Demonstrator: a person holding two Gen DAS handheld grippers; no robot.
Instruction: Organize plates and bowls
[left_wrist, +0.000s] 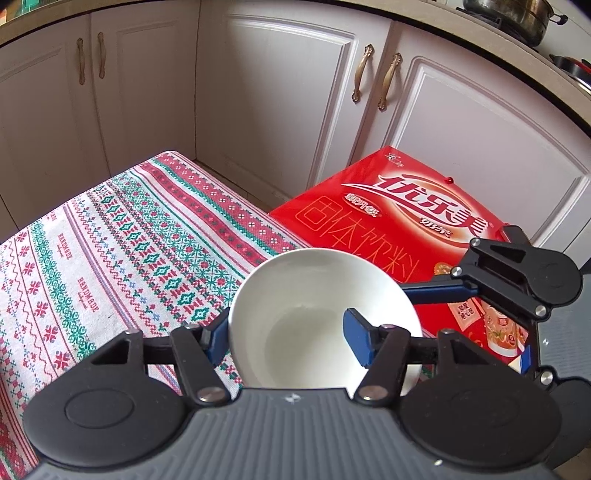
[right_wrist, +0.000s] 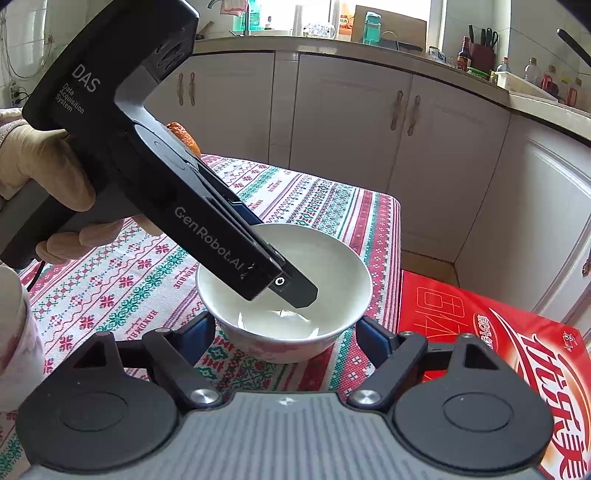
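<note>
A white bowl (left_wrist: 317, 314) stands on the patterned tablecloth (left_wrist: 110, 251) near the table's right edge; it also shows in the right wrist view (right_wrist: 332, 280). My left gripper (left_wrist: 284, 338) is over the bowl, one blue finger outside the left wall and one inside, straddling the rim; I cannot tell whether it pinches the rim. Seen in the right wrist view, the left gripper's body (right_wrist: 207, 221) reaches down into the bowl. My right gripper (right_wrist: 286, 332) is open, its blue fingers on either side of the bowl's base, not touching.
A red printed box (left_wrist: 406, 218) lies beside the table on the right, also in the right wrist view (right_wrist: 498, 332). White cabinets (left_wrist: 277, 92) with brass handles stand behind. A pot (left_wrist: 517, 18) sits on the counter. The right gripper's arm (left_wrist: 517, 273) shows at right.
</note>
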